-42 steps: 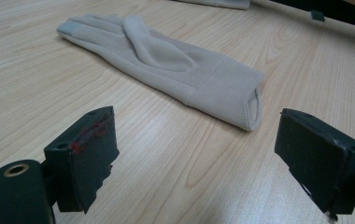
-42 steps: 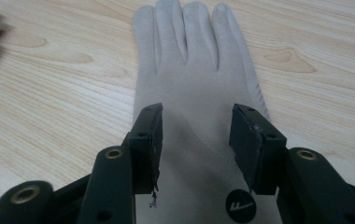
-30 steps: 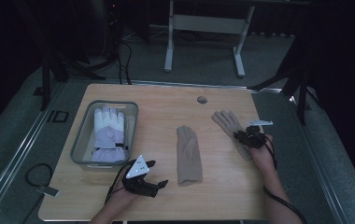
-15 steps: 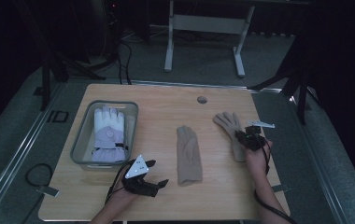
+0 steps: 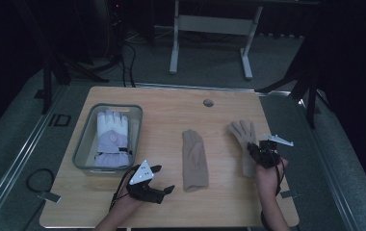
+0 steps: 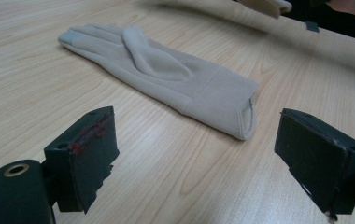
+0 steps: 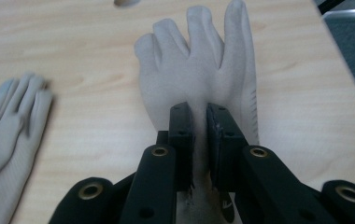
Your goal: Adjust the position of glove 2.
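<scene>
A beige glove point(image 5: 241, 134) lies palm down at the table's right, fingers pointing away. My right gripper point(image 5: 264, 153) is shut on its cuff end; in the right gripper view the fabric point(image 7: 199, 70) is pinched between the jaws of the right gripper point(image 7: 200, 112), which have just been closing. A second beige glove point(image 5: 194, 159) lies flat mid-table. It also shows in the left gripper view point(image 6: 166, 70) and at the left edge of the right gripper view point(image 7: 7, 126). My left gripper point(image 5: 164, 178) rests open near the front edge, its jaws point(image 6: 196, 144) facing that glove's cuff without touching it.
A clear plastic bin point(image 5: 82, 140) at the left holds a white and lavender padded glove point(image 5: 112, 137). A small round hole point(image 5: 208, 102) sits in the tabletop at the back. The table's right edge is close to the right hand.
My right gripper has drawn back toward the near edge and risen a little, taking the right glove's cuff with it. The left gripper has stayed put.
</scene>
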